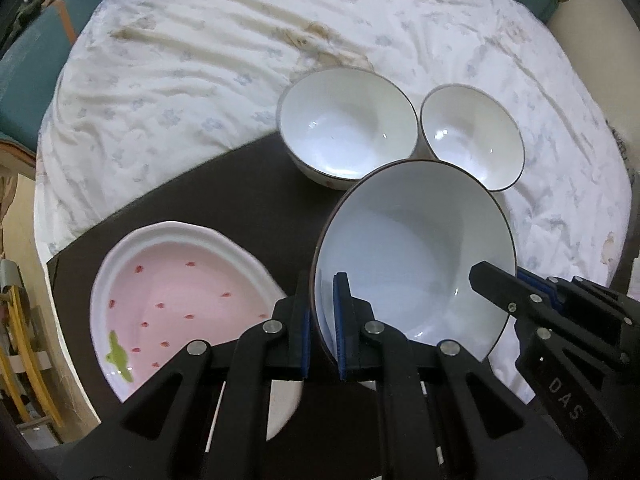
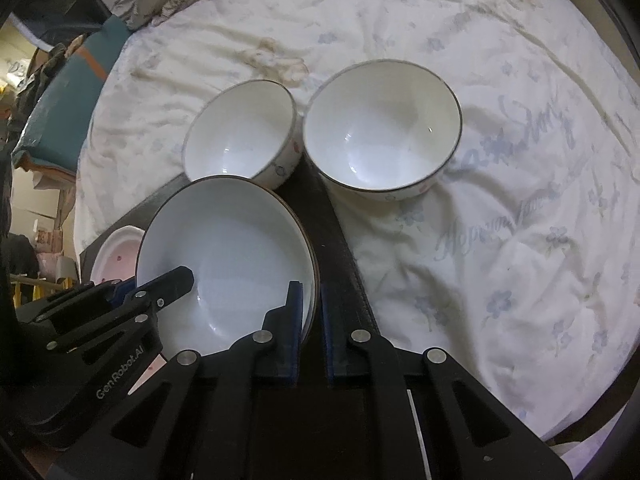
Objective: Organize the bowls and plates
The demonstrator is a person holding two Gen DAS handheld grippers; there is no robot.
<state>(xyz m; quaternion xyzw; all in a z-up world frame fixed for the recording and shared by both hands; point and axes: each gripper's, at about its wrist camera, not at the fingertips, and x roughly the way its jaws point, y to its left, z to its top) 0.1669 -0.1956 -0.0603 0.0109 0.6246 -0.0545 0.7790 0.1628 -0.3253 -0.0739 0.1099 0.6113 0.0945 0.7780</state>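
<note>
Both grippers hold one shallow white plate with a brown rim [image 1: 416, 248], tilted above the dark mat. My left gripper [image 1: 323, 320] is shut on its left rim. My right gripper [image 2: 310, 320] is shut on its right rim; the plate [image 2: 228, 248] fills the left of that view. Each gripper also shows in the other's view: the right one [image 1: 500, 288] and the left one [image 2: 168, 280]. A pink strawberry-patterned plate [image 1: 180, 296] lies on the mat at left. Two white bowls, one larger [image 1: 344, 128] and one smaller [image 1: 472, 132], stand upright behind.
A dark mat [image 1: 240, 200] lies on a wrinkled white floral bedsheet [image 1: 200, 60]. The larger bowl stands half on the mat's far corner, the smaller on the sheet. Teal cushions [image 1: 36, 64] and clutter edge the bed at left.
</note>
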